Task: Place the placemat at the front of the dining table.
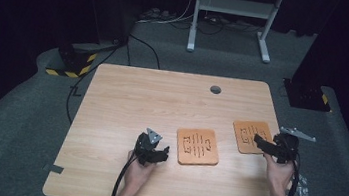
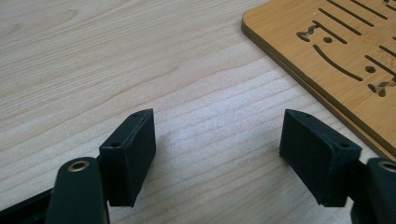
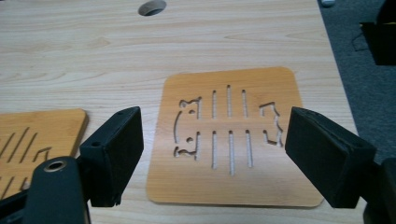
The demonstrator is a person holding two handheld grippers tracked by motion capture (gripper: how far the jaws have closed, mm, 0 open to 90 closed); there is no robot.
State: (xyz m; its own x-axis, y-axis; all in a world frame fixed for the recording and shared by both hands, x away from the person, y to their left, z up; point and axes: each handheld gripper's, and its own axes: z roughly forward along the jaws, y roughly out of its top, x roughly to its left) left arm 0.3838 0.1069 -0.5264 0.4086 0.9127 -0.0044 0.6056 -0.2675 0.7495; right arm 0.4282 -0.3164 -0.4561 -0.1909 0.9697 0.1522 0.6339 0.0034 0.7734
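Grey carpet surrounds the wooden table (image 1: 127,97), which carries a round cable hole (image 1: 215,89) toward 12 o'clock. I hold the left gripper (image 1: 155,152) at about 7 o'clock, jaws spread wide over bare wood, gripping nothing. Just beside it lies the first wooden trivet (image 1: 198,146), flat, with a fishbone cutout. At 4 o'clock, my right gripper (image 1: 259,140) hovers wide open and empty, its jaws flanking the second trivet (image 3: 233,135).

grey carpet floor (image 1: 20,109), a white desk frame (image 1: 234,7) beyond the wooden table (image 1: 127,97), dark surroundings.
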